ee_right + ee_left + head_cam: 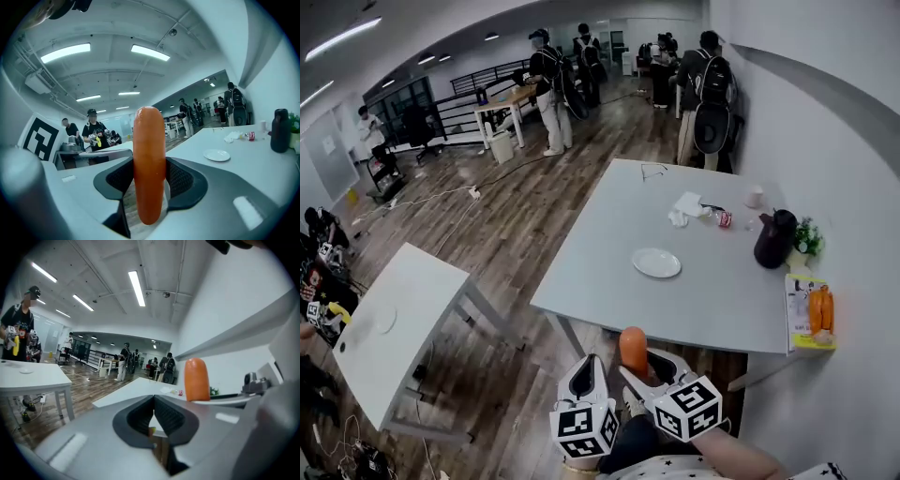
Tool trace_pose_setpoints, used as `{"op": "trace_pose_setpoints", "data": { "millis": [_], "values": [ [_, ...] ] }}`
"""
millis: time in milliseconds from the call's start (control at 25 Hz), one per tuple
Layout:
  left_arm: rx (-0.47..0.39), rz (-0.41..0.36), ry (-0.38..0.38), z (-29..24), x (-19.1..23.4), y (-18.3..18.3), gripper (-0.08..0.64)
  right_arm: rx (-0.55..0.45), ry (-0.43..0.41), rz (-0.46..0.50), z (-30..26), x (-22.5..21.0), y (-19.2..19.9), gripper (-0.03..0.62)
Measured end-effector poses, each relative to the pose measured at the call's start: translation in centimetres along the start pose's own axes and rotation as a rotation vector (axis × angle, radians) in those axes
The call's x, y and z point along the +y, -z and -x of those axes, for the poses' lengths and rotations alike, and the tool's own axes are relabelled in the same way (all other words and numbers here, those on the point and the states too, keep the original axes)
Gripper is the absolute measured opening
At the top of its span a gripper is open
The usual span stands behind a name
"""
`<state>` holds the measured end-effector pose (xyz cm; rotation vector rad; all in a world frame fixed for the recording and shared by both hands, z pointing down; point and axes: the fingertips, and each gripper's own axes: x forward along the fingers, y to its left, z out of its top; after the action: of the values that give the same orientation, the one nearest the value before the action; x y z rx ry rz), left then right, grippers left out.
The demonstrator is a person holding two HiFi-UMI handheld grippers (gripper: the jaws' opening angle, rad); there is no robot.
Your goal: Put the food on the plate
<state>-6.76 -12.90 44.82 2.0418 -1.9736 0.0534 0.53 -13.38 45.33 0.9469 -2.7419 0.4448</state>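
An orange sausage [149, 168] stands upright between the pads of my right gripper [149, 180], which is shut on it. In the head view the sausage [633, 350] and right gripper [636, 367] are low, just short of the near edge of the grey table [694, 309]. A round white plate [657, 262] lies empty on the table, ahead of the sausage; it also shows as the plate [217, 154] at right. My left gripper [588, 370] is beside the right one, its jaws [153, 414] shut on nothing. The sausage [196, 379] shows to its right.
On the table's far and right side stand a dark flask [774, 238], a small plant [807, 236], a red can [724, 218], crumpled tissue [686, 206], a white cup [755, 197] and a pack with orange sausages [814, 311]. A second white table [394, 328] stands left. People stand at the back.
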Motion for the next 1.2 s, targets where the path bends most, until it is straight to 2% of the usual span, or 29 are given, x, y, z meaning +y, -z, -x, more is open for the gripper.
{"op": "trace_pose_setpoints", "data": {
  "millis": [280,560,960,1200],
  "values": [
    [0.008,-0.032,0.132,-9.9,-3.4,-1.4,0.008,-0.002,0.118,-0.036,-2.5,-9.0,-1.7,0.212],
    [0.008,-0.037,0.189,-19.7,-5.2,-3.1,0.008,0.049,0.176,-0.016,-6.8,-18.1,-3.9,0.21],
    [0.074,-0.035,0.194,-29.3,-4.6,-2.3,0.008,0.208,0.143,0.016,-14.4,-27.6,-3.4,0.212],
    [0.115,-0.025,0.185,-32.9,-3.7,-1.4,0.008,0.402,0.073,0.121,-19.3,-32.6,-1.5,0.212]
  ]
}}
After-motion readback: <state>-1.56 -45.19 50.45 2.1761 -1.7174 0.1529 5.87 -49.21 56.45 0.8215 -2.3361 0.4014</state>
